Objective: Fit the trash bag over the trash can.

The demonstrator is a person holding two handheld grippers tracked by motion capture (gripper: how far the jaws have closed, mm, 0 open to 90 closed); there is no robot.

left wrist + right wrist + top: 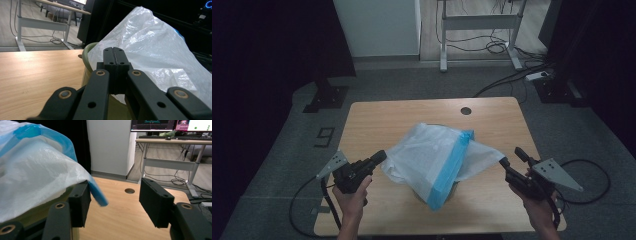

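1. Two tongs flank one white plastic bag [427,152] with a blue band [451,170], which is draped over a pale green bin [86,58] standing near the middle of the wooden bench [377,120].
2. Seen from the high view, the left tongs [379,157] sit just beside the bag's left edge, with the tip at or almost at the plastic; whether it touches cannot be told.
3. Its jaws are pressed flat together with nothing visible between them. In the left gripper view the left tongs [115,53] point at the bag [150,50], which rises behind and to the right of the tip, and the bin's rim curves just left of it.
4. On the bag's other side, the right tongs [512,157] stand spread apart in the high view, with the near jaw tip close to the bag's right corner.
5. In the right gripper view the right tongs [113,202] are wide apart; the bag [32,177] bulges over the left jaw, and the blue band [98,195] hangs down just inside that jaw, loose in the gap and not pinched.
6. Between the right jaws otherwise lies bare bench [120,220], with a round cable hole [129,191] beyond the bag.
7. A hand [352,200] grips the left tongs, and another hand [537,210] grips the right tongs, both nearer the bench's front edge than the bag.
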